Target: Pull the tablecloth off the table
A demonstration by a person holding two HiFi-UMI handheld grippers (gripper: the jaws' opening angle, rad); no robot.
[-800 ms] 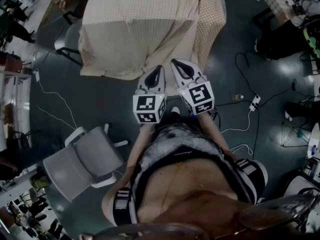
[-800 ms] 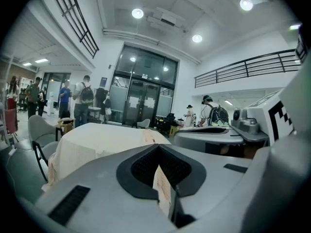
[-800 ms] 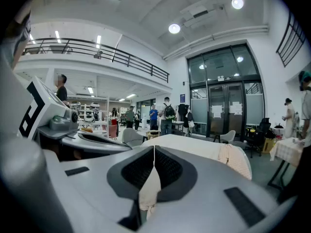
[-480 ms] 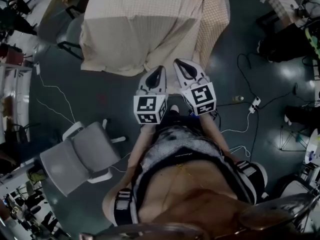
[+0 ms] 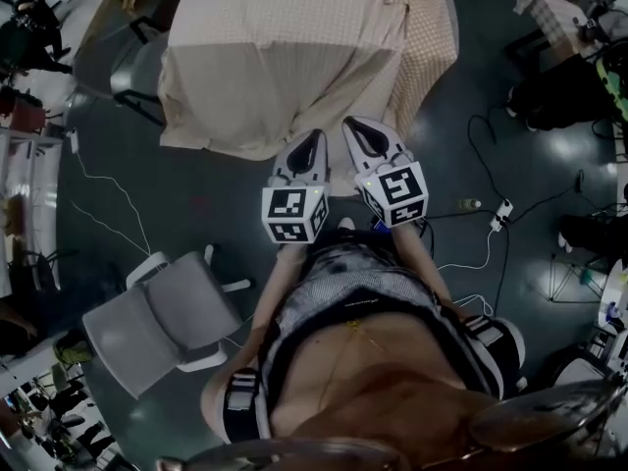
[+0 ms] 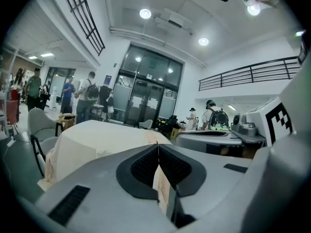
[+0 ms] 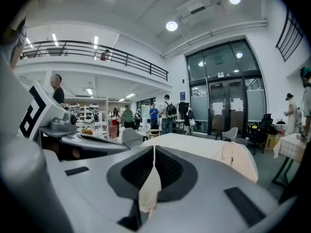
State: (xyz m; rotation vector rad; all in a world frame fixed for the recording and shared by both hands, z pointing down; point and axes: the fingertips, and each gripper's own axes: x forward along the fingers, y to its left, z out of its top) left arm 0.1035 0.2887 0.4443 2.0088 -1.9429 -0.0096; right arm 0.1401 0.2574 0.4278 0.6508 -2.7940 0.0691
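- Table hiding completely under tablecloth (image 5: 285, 57); neither top nor legs showing.
- Cloth's far end running off head view's top edge.
- Gripped hem lying hidden beneath tips of left gripper (image 5: 312, 137) and right gripper (image 5: 351, 126) in head view.
- Person's hands hiding under marker cubes (image 5: 292, 214).
- Grey chair (image 5: 132, 67) left of table showing only partly behind cloth.
- In both gripper views, pinched cloth strip sinking out of sight into gripper body.
- Background people (image 6: 80, 98) appearing too small for detail.

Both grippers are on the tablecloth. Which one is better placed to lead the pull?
Right, marginally. The right gripper is shut on a thick fold of the tablecloth; the left gripper pinches only a thin edge. Both hold, so pulling together seems safest.
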